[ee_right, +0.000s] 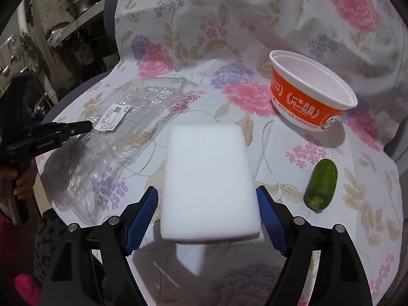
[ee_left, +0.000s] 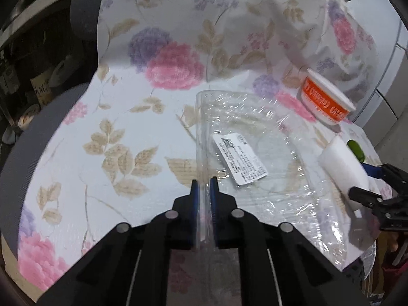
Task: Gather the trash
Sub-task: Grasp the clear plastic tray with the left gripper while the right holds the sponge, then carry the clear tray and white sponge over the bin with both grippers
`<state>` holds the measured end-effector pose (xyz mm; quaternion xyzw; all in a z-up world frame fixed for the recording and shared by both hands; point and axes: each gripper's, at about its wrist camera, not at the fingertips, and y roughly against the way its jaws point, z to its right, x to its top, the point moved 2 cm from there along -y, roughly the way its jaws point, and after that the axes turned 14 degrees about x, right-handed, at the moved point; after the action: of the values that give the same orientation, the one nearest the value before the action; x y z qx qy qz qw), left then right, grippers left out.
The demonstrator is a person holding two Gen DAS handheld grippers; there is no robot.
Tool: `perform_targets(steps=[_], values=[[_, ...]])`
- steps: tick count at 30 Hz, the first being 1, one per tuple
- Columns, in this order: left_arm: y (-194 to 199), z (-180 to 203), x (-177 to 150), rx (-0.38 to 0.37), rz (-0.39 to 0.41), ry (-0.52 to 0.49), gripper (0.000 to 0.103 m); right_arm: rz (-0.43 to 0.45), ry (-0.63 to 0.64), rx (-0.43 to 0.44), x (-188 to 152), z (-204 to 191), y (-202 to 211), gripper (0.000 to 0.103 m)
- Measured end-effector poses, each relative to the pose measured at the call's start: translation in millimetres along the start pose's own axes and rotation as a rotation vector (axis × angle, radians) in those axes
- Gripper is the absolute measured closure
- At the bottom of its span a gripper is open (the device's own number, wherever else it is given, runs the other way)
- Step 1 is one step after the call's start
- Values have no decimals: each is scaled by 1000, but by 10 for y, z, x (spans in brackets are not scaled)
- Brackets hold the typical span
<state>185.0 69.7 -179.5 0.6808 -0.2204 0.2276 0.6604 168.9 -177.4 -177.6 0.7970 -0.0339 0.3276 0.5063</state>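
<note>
My left gripper (ee_left: pixel 204 182) is shut on the edge of a clear plastic tray (ee_left: pixel 255 137) with a white label; the tray lies on the floral cloth. The tray (ee_right: pixel 132 117) and the left gripper (ee_right: pixel 89 126) also show at the left of the right wrist view. My right gripper (ee_right: pixel 207 193) holds a white foam block (ee_right: pixel 207 181) between its blue pads, just above the cloth. The block (ee_left: pixel 344 168) and right gripper (ee_left: pixel 367 181) show at the right of the left wrist view.
An orange and white paper bowl (ee_right: pixel 311 91) stands empty at the back right; it also shows in the left wrist view (ee_left: pixel 326 97). A green cucumber piece (ee_right: pixel 321 185) lies right of the block. The floral cloth (ee_left: pixel 127 127) covers a grey seat. Dark shelves with clutter (ee_right: pixel 63 20) stand at left.
</note>
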Motion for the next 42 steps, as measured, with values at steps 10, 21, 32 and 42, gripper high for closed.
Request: perform_targets(steps=[10, 21, 32, 42], values=[[593, 124, -9, -21, 138, 22, 98, 94, 4, -36, 2, -133, 297, 41], [1232, 608, -53, -106, 260, -33, 98, 258, -104, -99, -325, -155, 1206, 41], [1361, 1084, -133, -150, 301, -101, 98, 319, -189, -258, -790, 32, 1772, 40], [1605, 2407, -416, -419, 349, -276, 98, 399, -417, -517, -1825, 478, 2725, 39]])
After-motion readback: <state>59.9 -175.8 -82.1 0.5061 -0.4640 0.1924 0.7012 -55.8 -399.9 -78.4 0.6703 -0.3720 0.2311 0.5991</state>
